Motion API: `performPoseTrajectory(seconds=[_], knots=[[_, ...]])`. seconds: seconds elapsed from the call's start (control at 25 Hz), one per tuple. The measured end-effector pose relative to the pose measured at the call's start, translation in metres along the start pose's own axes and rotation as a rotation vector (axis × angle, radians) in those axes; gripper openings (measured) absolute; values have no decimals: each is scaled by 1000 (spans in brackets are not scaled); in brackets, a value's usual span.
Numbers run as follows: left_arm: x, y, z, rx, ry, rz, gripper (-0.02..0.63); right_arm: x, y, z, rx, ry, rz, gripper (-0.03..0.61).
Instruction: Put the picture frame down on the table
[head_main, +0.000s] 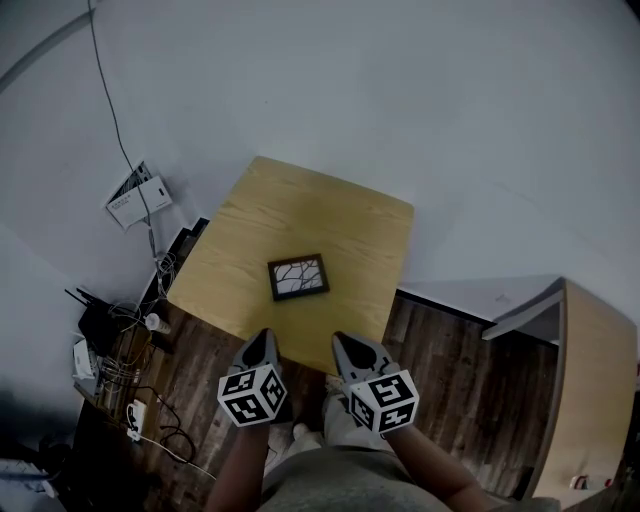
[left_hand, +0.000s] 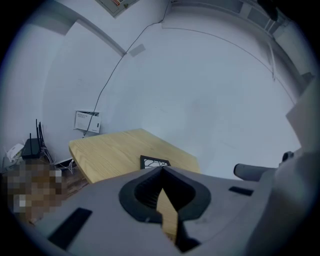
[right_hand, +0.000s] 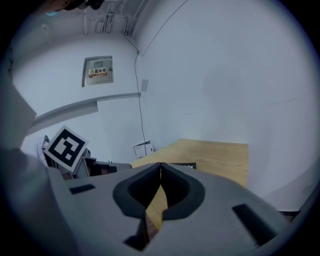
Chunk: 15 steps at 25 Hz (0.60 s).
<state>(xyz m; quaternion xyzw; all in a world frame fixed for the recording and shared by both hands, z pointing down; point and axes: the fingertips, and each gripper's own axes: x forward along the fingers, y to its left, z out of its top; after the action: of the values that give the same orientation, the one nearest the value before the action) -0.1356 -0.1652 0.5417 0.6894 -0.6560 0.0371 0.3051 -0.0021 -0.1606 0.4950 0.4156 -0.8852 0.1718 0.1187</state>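
Rect. blk frame (head_main: 298, 277), flat on wood tbl (head_main: 300, 215)

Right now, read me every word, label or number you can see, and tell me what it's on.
Wall box: a yellow and red label, too small to read.
White box low on the wall: its print is too blurred to read.
Picture frame: a line drawing only, no words.
Nothing else carries readable text.
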Motion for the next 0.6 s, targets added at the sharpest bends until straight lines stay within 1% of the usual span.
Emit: performPoseTrajectory(seconds=[0.24,0.6], knots=[[-40,-9,-7,14,-17,-43,3,-26,21,-5,-11,-20,-3,0],[-91,-15,-20,10,-33,-76,3,-60,51,-11,-20,-57,3,0]])
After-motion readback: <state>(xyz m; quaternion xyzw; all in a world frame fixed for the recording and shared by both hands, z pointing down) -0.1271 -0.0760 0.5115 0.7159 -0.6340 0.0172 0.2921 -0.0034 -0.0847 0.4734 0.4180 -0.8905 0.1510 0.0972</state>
